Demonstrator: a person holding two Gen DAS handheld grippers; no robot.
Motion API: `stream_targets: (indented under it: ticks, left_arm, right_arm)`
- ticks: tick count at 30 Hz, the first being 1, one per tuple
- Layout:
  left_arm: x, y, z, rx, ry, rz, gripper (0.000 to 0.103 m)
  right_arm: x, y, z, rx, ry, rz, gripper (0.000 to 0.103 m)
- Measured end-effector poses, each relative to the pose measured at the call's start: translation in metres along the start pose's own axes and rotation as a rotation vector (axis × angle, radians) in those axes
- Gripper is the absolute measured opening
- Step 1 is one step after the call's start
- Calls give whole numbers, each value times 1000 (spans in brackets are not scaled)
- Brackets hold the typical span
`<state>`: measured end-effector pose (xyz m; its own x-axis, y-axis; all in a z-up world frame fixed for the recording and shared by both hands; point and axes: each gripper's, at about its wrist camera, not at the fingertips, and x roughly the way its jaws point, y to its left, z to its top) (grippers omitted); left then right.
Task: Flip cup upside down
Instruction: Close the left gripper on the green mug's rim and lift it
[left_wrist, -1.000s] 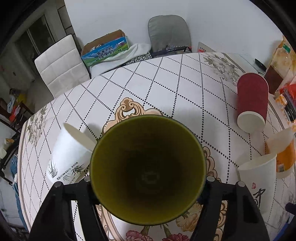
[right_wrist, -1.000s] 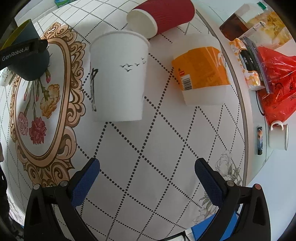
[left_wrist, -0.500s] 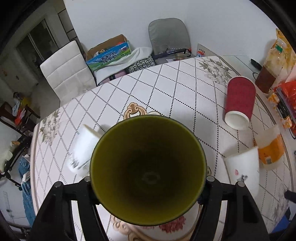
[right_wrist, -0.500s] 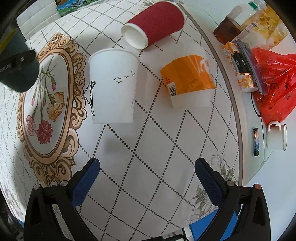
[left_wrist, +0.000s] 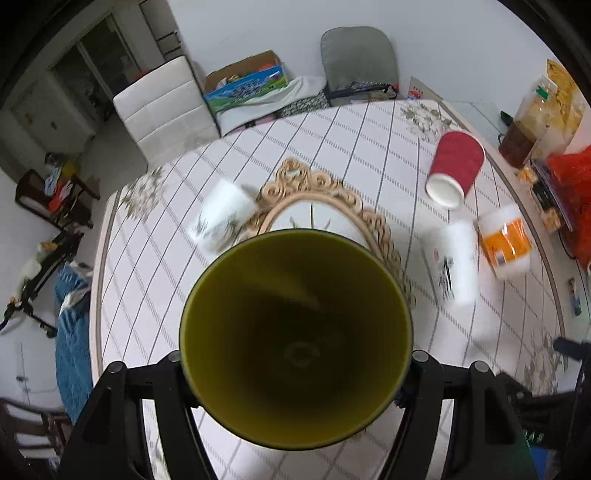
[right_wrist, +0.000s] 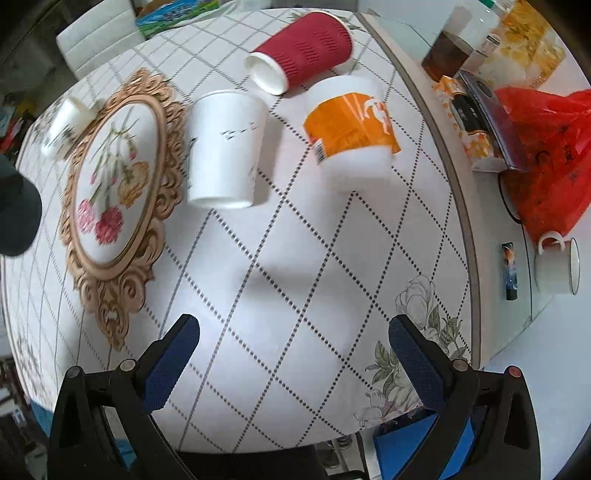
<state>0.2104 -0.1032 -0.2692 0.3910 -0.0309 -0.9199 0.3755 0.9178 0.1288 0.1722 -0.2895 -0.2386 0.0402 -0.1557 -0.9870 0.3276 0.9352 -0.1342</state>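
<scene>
My left gripper (left_wrist: 295, 360) is shut on a dark green cup (left_wrist: 295, 332) with an olive inside; its mouth faces the camera and it is held high above the table. The cup's dark outside shows at the left edge of the right wrist view (right_wrist: 14, 210). My right gripper (right_wrist: 293, 354) is open and empty above the near part of the table (right_wrist: 314, 258).
A white paper cup (right_wrist: 221, 147) stands mouth down. A red ribbed cup (right_wrist: 303, 48) and an orange-labelled cup (right_wrist: 351, 129) lie on their sides. A small white cup (right_wrist: 64, 125) lies at the left. A red bag (right_wrist: 546, 155), a mug (right_wrist: 557, 266) and boxes sit on the right.
My left gripper has lifted the green cup higher, so the table looks farther away. My right gripper has also risen and pulled back from the cups.
</scene>
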Motion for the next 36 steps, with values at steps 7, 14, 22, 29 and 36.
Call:
stream_targets:
  ticks: [7,14,22,29,36]
  left_arm:
    - [-20,-7,-58,-49,123,13,67]
    - [-1,-16,-110,-127,401,-75,67]
    - [49,-27,-123,-208,595,-143,67]
    - [75,-35,-108,-219,615,-139,67]
    - [89,-47,-88,-202,630,-150,67]
  right_arm:
    - [-8,13,-21,-109,-1,51,103]
    - [3,20,-39,-176,37,67,103]
    - [9,12,-41,-178,65,58,103]
    - [10,2,-32,-156,64,30,103]
    - [13,5,-23,-135,60,2,103]
